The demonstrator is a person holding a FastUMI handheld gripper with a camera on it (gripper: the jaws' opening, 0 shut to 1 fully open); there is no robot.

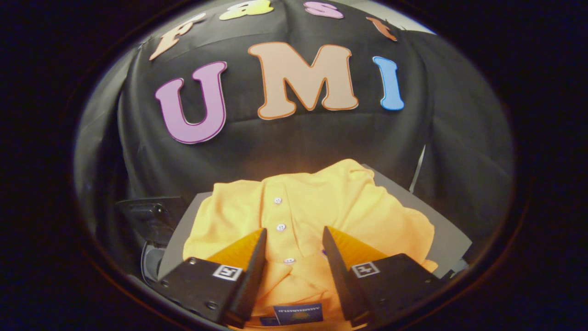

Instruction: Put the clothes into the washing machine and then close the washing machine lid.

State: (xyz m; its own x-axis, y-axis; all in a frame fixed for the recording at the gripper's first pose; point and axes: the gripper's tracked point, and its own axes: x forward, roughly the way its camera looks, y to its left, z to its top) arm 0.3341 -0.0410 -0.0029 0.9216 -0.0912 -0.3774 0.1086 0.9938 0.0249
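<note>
1. The gripper [294,239] hangs over a yellow shirt [317,207]; its fingers stand apart, flanking the button placket and collar, pressing on nothing that I can see.
2. The shirt lies crumpled on a grey surface [448,241], covering most of it, from the near edge to the far one.
3. The step in hand looks like the pick-up: the shirt is not yet gripped.
4. Next, the fingers should sink into the cloth and pinch a thick fold near the collar.

yellow shirt [317,207], buttoned, crumpled, flat
</note>
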